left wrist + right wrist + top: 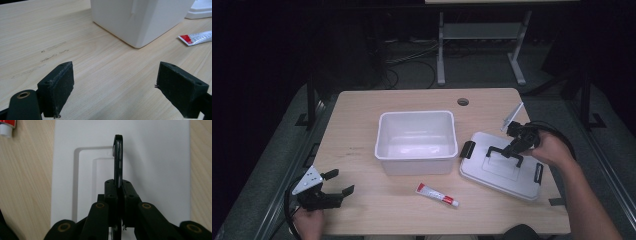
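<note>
The table [362, 210] is pale wood with a fine grain. The tub [416, 141] is white, and so is the lid [504, 172], whose handle [503, 151] and clips [467, 149] are black. The tube [437, 195] is white with red. Both tongs are black.

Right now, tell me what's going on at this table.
A person works with a gripper in each hand. The right gripper is shut on the black handle of a white lid, which lies flat on the wooden table right of the open white bin. The left gripper waits with jaws open near the table's front left corner, holding nothing. A red and white tube lies in front of the bin.
</note>
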A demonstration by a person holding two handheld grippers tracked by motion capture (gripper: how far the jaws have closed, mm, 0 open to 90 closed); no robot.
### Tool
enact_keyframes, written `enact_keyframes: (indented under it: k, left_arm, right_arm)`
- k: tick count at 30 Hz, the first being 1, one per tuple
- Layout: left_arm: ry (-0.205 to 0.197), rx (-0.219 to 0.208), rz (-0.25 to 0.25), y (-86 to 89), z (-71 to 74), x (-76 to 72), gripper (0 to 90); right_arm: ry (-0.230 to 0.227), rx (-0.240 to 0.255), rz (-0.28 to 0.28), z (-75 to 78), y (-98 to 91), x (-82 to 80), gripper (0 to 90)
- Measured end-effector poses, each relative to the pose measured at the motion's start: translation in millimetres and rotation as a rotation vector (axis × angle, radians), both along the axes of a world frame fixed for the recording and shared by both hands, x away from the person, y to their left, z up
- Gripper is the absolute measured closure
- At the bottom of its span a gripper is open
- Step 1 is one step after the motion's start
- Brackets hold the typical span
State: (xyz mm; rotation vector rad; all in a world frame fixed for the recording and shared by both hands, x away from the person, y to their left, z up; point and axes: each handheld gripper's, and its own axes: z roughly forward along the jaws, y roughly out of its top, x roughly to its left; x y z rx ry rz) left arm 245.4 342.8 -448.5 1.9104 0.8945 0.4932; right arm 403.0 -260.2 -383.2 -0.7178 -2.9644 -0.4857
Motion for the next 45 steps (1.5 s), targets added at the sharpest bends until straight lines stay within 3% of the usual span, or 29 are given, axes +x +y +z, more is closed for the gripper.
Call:
enact_keyframes:
  k: [15, 18, 20, 25, 32, 35, 45]
  left_arm:
    - [0.001, 0.0, 0.0, -0.4, -0.4, 0.1, 13.5]
    - [0.001, 0.003, -0.002, -0.5, -0.5, 0.1, 13.6]
    - [0.001, 0.0, 0.0, -0.5, -0.3, -0.3, 13.6]
    - [0.002, 0.001, 0.0, -0.6, -0.4, -0.3, 13.5]
    - [-0.002, 0.0, 0.0, -0.9, 0.0, -1.1, 13.6]
    - [-0.005, 0.0, 0.0, -0.7, 0.4, -2.0, 13.6]
    - [-0.004, -0.001, -0.003, -2.3, 0.4, -2.4, 13.5]
  right_arm:
    - [-0.006, 0.025, -0.021, -10.9, -4.0, -1.5, 83.5]
    - [-0.016, 0.036, -0.028, -9.6, -4.7, -2.9, 76.5]
    - [-0.033, 0.068, -0.042, -3.3, -7.9, -5.4, 64.4]
    - [-0.066, 0.08, -0.049, 8.0, -11.7, -12.4, 55.8]
    - [-0.123, 0.062, -0.058, 25.8, -16.8, -32.0, 53.0]
    - [-0.141, 0.056, -0.072, 33.6, -22.0, -49.3, 52.0]
    - [-0.177, 0.047, -0.079, 36.9, -29.4, -95.0, 51.3]
